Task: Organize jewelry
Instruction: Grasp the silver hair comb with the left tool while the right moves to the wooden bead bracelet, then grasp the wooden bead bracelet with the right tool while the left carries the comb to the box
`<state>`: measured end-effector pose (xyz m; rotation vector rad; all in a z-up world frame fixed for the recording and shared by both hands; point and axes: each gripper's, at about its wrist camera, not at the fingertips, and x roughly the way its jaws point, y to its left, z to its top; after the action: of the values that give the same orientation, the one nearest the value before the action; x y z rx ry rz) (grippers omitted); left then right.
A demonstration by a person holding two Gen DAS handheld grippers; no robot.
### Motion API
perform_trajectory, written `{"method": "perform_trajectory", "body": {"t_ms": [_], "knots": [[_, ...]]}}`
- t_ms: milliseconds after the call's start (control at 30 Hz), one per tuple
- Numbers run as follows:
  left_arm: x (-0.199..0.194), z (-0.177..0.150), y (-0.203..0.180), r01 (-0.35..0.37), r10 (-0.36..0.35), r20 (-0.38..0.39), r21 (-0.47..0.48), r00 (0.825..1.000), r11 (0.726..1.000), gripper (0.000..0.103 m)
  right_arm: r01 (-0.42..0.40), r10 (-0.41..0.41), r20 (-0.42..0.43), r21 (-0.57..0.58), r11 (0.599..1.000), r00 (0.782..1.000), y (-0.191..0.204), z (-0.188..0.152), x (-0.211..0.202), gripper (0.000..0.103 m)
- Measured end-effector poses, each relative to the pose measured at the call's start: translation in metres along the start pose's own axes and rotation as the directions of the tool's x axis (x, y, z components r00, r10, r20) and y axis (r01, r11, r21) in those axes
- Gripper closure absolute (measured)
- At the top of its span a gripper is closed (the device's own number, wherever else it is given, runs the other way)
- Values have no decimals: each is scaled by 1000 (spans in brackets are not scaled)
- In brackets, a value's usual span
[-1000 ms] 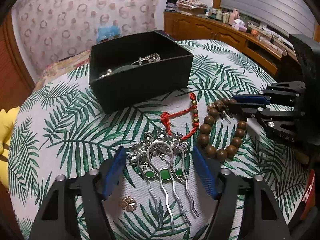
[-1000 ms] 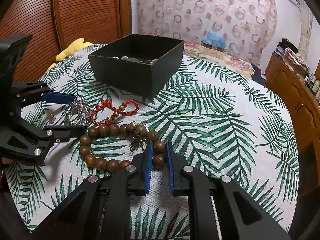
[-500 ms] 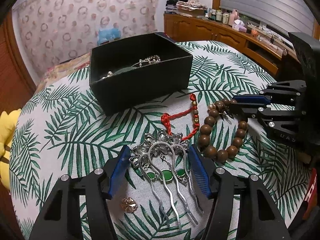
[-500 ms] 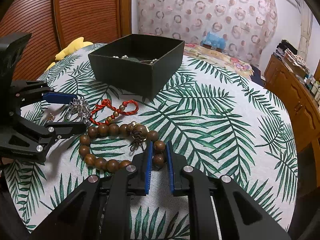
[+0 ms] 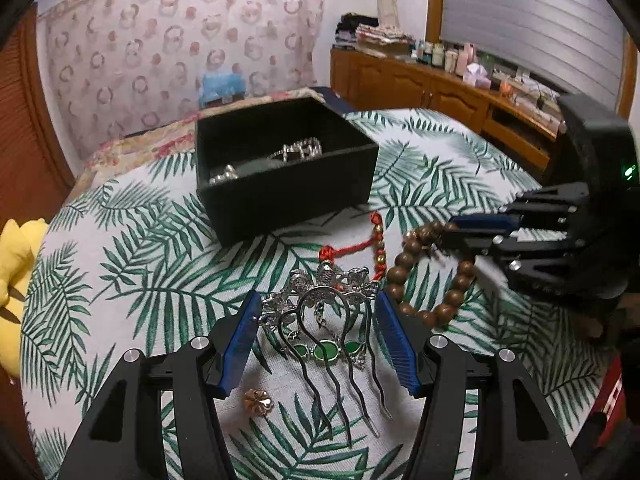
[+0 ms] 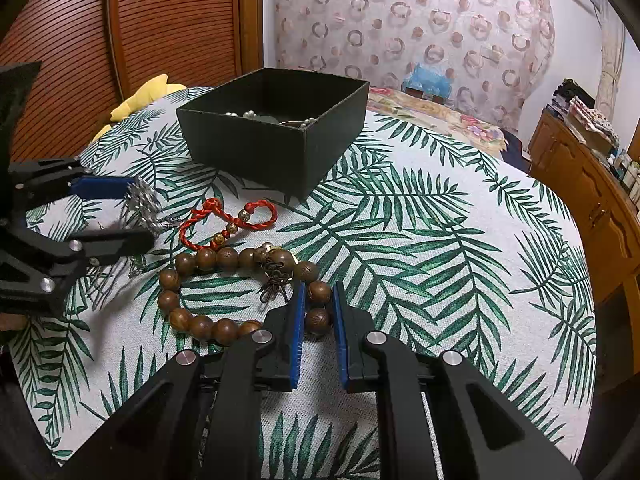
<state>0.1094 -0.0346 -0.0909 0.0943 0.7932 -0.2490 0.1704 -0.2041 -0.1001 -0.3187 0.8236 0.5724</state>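
Note:
A silver hair comb with green stones (image 5: 324, 320) lies on the leaf-print cloth between the pads of my left gripper (image 5: 318, 320), which touch its ornate head. It also shows in the right wrist view (image 6: 142, 204). My right gripper (image 6: 318, 308) is shut on a brown wooden bead bracelet (image 6: 224, 292), which rests on the cloth (image 5: 424, 276). A red cord bracelet (image 6: 228, 222) lies between the two. The black jewelry box (image 5: 280, 164) holds silver pieces.
A small gold flower piece (image 5: 258, 400) lies near my left finger. A yellow plush toy (image 5: 16, 256) sits at the table's left edge. A wooden sideboard (image 5: 440, 88) with clutter stands beyond the table on the right.
My left gripper has narrowed around the hair comb's head, from wide apart to touching it. The right gripper has stayed shut on the bead bracelet.

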Motion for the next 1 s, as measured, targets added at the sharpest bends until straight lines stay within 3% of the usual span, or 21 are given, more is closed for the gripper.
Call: {"method": "perform_trajectory", "body": {"t_ms": [167, 333, 433, 567, 600, 700, 933, 1000], "knots": [[-14, 2, 2, 18, -17, 48, -18, 999, 1000, 46, 0, 0, 0, 0, 1000, 1000, 0, 0, 0, 88], [-24, 4, 6, 43, -39, 81, -41, 996, 998, 62, 0, 0, 0, 0, 1000, 1000, 0, 0, 0, 88], [-20, 5, 6, 37, -35, 64, -34, 997, 999, 70, 0, 0, 0, 0, 1000, 1000, 0, 0, 0, 88], [-14, 4, 9, 37, -35, 36, -49, 999, 998, 70, 0, 0, 0, 0, 1000, 1000, 0, 0, 0, 88], [-11, 4, 9, 46, -45, 21, -49, 999, 998, 68, 0, 0, 0, 0, 1000, 1000, 0, 0, 0, 88], [-3, 1, 2, 51, -51, -16, -24, 999, 998, 39, -1, 1, 0, 1, 1000, 1000, 0, 0, 0, 88], [24, -3, -13, -30, 38, -110, 69, 993, 997, 38, -1, 1, 0, 1, 1000, 1000, 0, 0, 0, 88], [25, -2, -12, -28, 35, -102, 70, 994, 997, 38, -2, 2, 0, 2, 1000, 1000, -1, 0, 0, 88]]}}
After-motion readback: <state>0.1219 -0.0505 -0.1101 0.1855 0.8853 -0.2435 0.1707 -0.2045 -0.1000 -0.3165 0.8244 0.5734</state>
